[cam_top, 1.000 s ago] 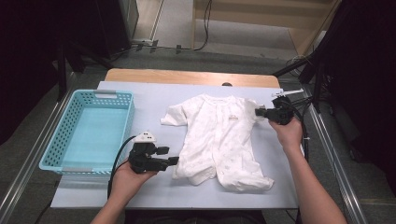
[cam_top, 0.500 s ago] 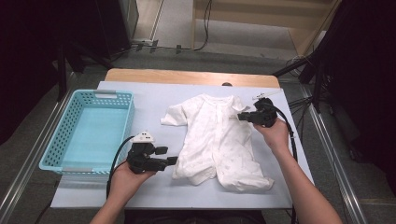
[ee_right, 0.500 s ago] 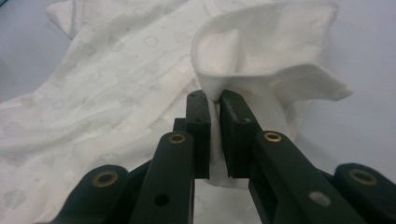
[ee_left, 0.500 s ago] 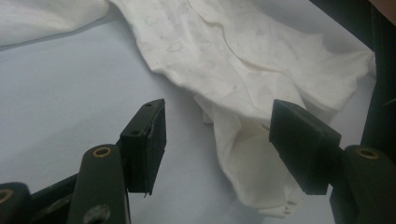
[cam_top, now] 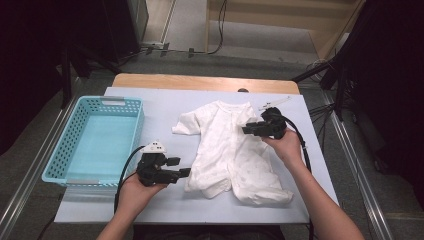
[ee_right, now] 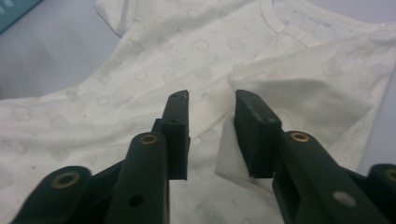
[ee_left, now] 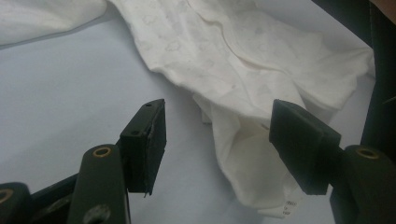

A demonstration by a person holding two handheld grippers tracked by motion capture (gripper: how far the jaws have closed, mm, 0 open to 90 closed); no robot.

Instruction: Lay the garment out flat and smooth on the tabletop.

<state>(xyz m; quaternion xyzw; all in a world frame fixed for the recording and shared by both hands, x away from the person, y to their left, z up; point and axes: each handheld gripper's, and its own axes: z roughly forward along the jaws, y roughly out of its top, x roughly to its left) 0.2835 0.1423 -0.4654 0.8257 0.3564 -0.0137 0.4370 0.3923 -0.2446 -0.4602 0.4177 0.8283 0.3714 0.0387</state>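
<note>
Folding a white baby romper (cam_top: 227, 150) spread flat on the light-blue table (cam_top: 165, 107), just right of the turquoise basket (cam_top: 70, 150): right sleeve (ee_right: 299, 100) laid over the chest, and right gripper (cam_top: 248, 129) (jaws just parting) released, nothing pinched between its pads. Left gripper (cam_top: 185, 173) held agape at the near leg (ee_left: 252, 154), gripping nothing. Next, probably: clamp that leg hem and fold upward.

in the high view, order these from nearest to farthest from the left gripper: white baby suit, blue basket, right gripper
1. white baby suit: just right of the left gripper, at its tips.
2. blue basket: to its left, at the table's left side.
3. right gripper: farther right, over the suit's folded sleeve.
</note>
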